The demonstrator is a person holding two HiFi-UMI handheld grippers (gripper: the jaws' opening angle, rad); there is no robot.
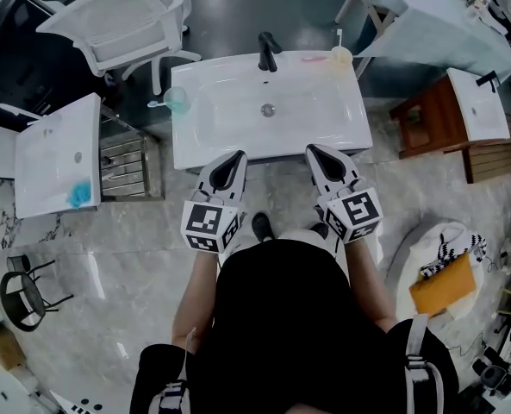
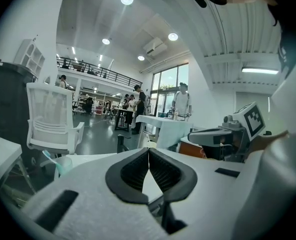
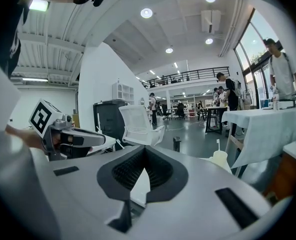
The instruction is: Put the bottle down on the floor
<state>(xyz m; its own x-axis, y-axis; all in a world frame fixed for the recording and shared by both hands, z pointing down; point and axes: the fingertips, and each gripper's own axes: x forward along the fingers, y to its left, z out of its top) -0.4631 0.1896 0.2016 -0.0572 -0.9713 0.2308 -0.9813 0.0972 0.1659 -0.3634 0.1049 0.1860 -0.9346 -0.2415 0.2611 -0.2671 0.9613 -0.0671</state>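
A pale yellow pump bottle [image 1: 341,54] stands on the back right corner of the white sink [image 1: 324,123], next to the black faucet [image 1: 268,52]. In the right gripper view the bottle [image 3: 218,159] shows just right of the jaws. My left gripper [image 1: 239,155] and right gripper [image 1: 310,149] hover side by side over the sink's front edge, pointing at the basin. Both are shut with nothing between the pads. In their own views the left gripper [image 2: 148,149] and right gripper [image 3: 145,148] have their jaws touching. Both are well short of the bottle.
A teal cup [image 1: 177,99] with a toothbrush sits on the sink's left rim. A white chair [image 1: 126,20] stands behind, a second sink [image 1: 57,153] at the left, a wooden cabinet [image 1: 436,123] at the right. People stand far back in the hall.
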